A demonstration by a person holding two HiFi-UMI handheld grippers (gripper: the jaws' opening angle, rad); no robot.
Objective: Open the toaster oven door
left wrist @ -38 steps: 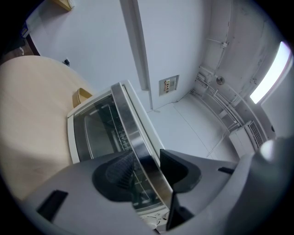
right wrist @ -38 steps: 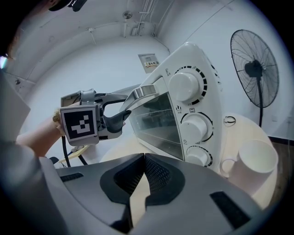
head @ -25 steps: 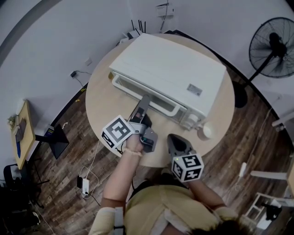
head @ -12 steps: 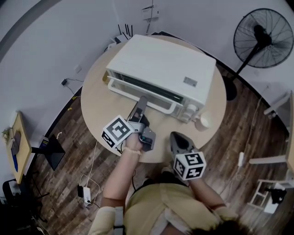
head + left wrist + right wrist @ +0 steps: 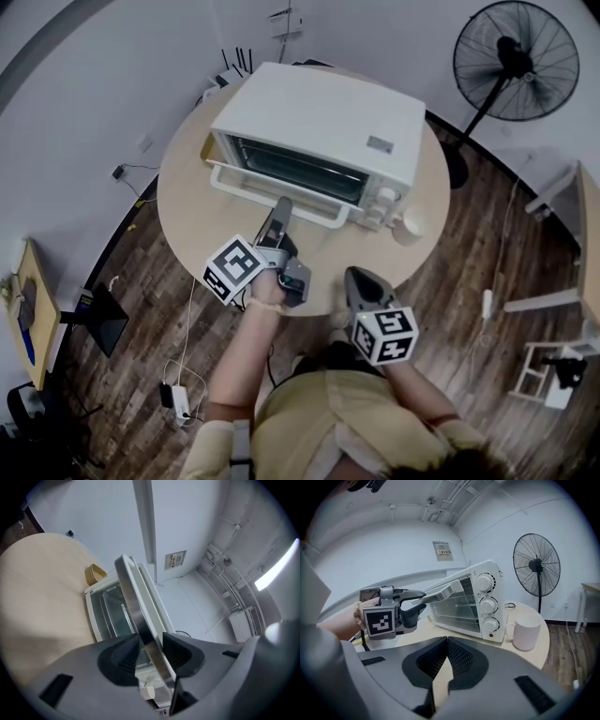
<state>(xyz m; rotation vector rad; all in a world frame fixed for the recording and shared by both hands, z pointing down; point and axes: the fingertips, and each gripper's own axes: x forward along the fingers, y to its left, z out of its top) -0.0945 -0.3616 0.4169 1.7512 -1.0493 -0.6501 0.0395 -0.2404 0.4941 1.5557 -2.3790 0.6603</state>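
Two hand-held grippers work at a round table (image 5: 183,211), where a white toaster oven (image 5: 323,117) sits near the middle of the tabletop with its front facing the person. At left, the left gripper (image 5: 281,206) reaches forward and its jaws are closed on the door handle (image 5: 140,616), the silver bar running between the two dark pads. The glass door (image 5: 457,603) is hinged at the bottom and stands partly open, its top edge tipped away from the oven body, with wire racks showing behind the pane. Three knobs (image 5: 489,605) run down the oven's right-hand panel. Further right, the right gripper (image 5: 354,277) hangs near the table's front edge, jaws pressed together with nothing between them. A white mug (image 5: 410,226) stands just beside the oven's right corner, and a standing fan (image 5: 514,58) rises from the wooden floor (image 5: 487,244) beyond the table.
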